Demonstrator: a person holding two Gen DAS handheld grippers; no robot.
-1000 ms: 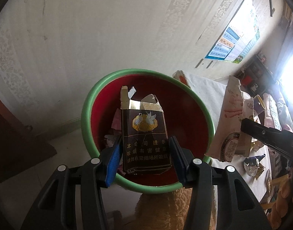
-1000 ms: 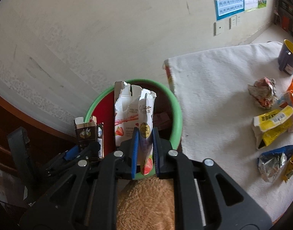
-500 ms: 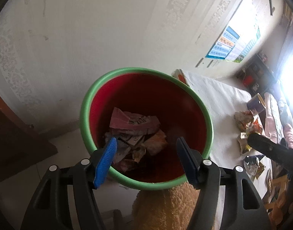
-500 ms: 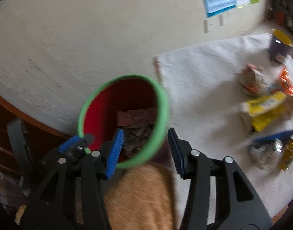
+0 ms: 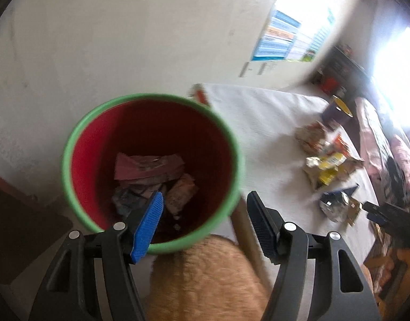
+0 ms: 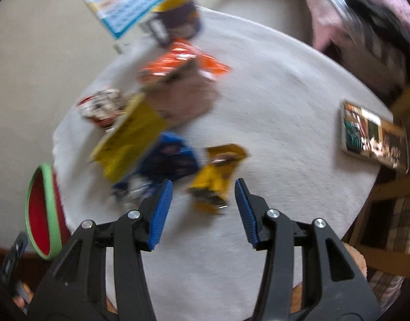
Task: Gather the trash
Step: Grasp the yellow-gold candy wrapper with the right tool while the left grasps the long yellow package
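A red bin with a green rim (image 5: 81, 133) stands beside the table and holds several wrappers and torn boxes (image 5: 148, 168). My left gripper (image 5: 205, 200) hangs open over the bin's near right rim, nothing between its blue pads. My right gripper (image 6: 203, 184) is open above the white table (image 6: 285, 107), over a small yellow wrapper (image 6: 218, 179). A blue wrapper (image 6: 170, 160), a yellow box (image 6: 130, 139), an orange wrapper (image 6: 178, 58) and a crumpled red-white wrapper (image 6: 103, 104) lie further back. The bin's rim (image 6: 48, 203) shows at the left edge.
A dark mug with a yellow inside (image 6: 178, 16) stands at the table's far side. A flat printed box (image 6: 373, 136) lies near the right edge. A fuzzy tan thing (image 5: 205, 278) sits below the left gripper. A poster (image 5: 285, 37) hangs on the wall.
Both grippers let go: the dark cigarette pack and the strawberry carton dropped into the bin. The right gripper swung from the bin to over the table's wrappers; the left shifted right.
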